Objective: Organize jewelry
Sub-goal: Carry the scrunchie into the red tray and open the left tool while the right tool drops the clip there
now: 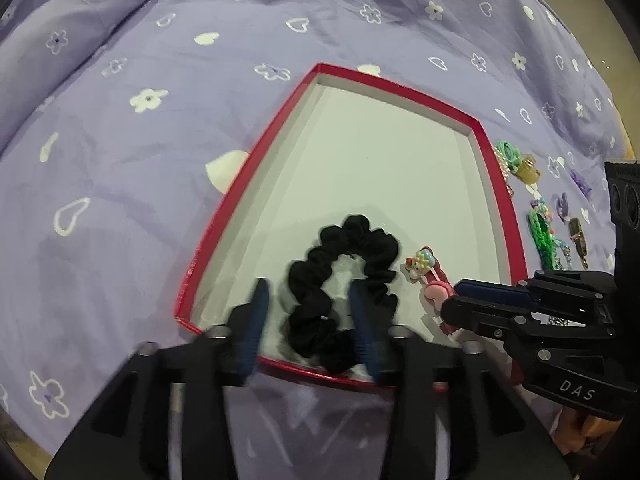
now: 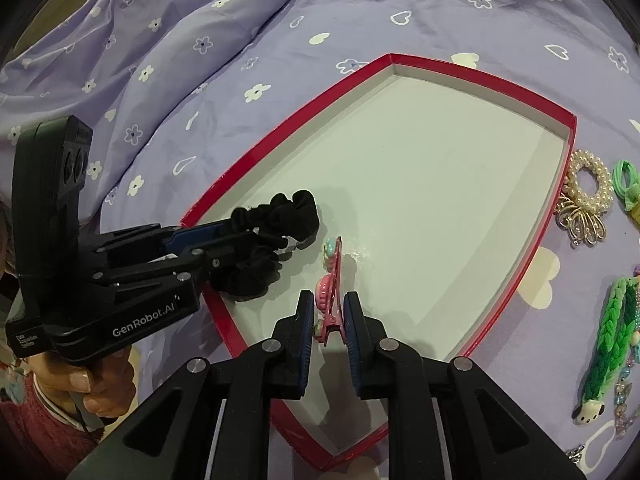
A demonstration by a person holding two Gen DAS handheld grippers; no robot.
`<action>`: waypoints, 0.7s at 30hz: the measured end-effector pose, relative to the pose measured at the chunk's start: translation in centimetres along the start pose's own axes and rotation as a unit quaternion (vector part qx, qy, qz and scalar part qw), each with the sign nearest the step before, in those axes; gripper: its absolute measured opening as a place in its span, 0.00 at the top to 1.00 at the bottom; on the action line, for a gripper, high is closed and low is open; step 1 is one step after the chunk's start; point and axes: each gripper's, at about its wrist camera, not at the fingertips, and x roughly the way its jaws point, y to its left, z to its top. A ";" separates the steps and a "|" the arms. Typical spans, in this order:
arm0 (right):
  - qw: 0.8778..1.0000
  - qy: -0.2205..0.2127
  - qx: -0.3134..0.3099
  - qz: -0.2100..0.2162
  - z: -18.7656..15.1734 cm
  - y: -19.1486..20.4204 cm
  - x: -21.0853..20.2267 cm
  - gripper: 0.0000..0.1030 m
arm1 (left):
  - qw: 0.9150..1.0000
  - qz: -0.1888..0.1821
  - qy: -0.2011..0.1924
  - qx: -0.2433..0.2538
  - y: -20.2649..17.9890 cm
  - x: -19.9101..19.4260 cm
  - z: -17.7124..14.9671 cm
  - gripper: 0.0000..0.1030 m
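A red-rimmed tray [image 1: 496,200] [image 2: 280,136] with a white floor lies on the purple flowered bedsheet. A black scrunchie [image 1: 360,244] [image 2: 288,208] rests in its near corner. My left gripper [image 1: 309,292] [image 2: 248,240] is open, with its blue pads on either side of the scrunchie and apart from it. Beside the scrunchie, a pink hair clip [image 1: 424,268] [image 2: 332,276] with pastel charms stands on edge, its front end on the tray floor. My right gripper [image 2: 329,300] [image 1: 450,298] is shut on the clip's rear end.
Right of the tray, on the sheet, lie a pearl scrunchie [image 2: 590,184], a gold brooch [image 2: 582,224], a green hair tie [image 2: 630,184] and a green braided band [image 2: 608,340]. Bunched bedding [image 2: 160,20] rises at the far left. A hand [image 2: 100,380] holds the left gripper's handle.
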 end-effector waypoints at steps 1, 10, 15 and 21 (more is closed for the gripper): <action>1.000 -0.002 0.003 0.001 -0.1 -0.1 -0.2 0.80 | 1.000 0.000 -0.004 0.000 0.0 -0.3 0.1 0.51; 0.997 -0.055 0.043 0.018 -1.2 -1.6 -4.0 0.63 | 0.999 -0.002 -0.032 0.002 -0.7 -2.9 0.5 0.49; 0.993 -0.088 0.072 0.013 -2.6 -3.2 -6.8 0.59 | 0.999 -0.011 -0.045 0.015 -2.9 -4.1 0.7 0.48; 0.987 -0.111 0.117 -0.008 -5.0 -6.2 -9.4 0.58 | 0.997 -0.034 -0.046 0.041 -6.6 -4.0 0.9 0.48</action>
